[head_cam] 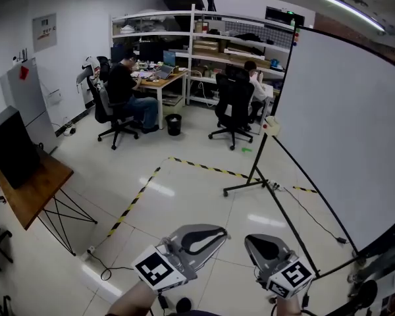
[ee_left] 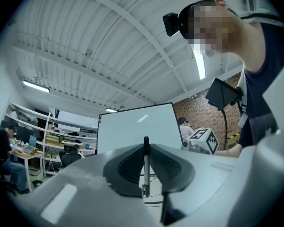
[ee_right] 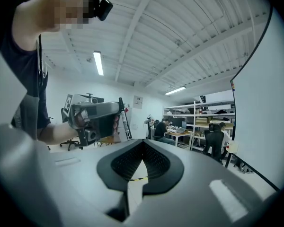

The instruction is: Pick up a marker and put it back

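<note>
A thin dark marker (ee_left: 146, 167) stands upright between the closed jaws of my left gripper (ee_left: 146, 148). From the right gripper view the marker (ee_right: 125, 119) sticks up from the left gripper (ee_right: 95, 119), which a hand holds at chest height. My right gripper (ee_right: 143, 144) is shut with nothing between its pads. In the head view both grippers are low in the picture, left gripper (head_cam: 212, 233) and right gripper (head_cam: 255, 243), and the marker is not visible there. A large whiteboard (head_cam: 342, 130) on a stand rises at the right.
The whiteboard's black stand legs (head_cam: 250, 184) and a cable run across the tiled floor. Black-and-yellow tape (head_cam: 137, 201) marks the floor. A wooden folding table (head_cam: 33, 186) stands at the left. Two people sit on office chairs at desks (head_cam: 159, 79) by shelves at the back.
</note>
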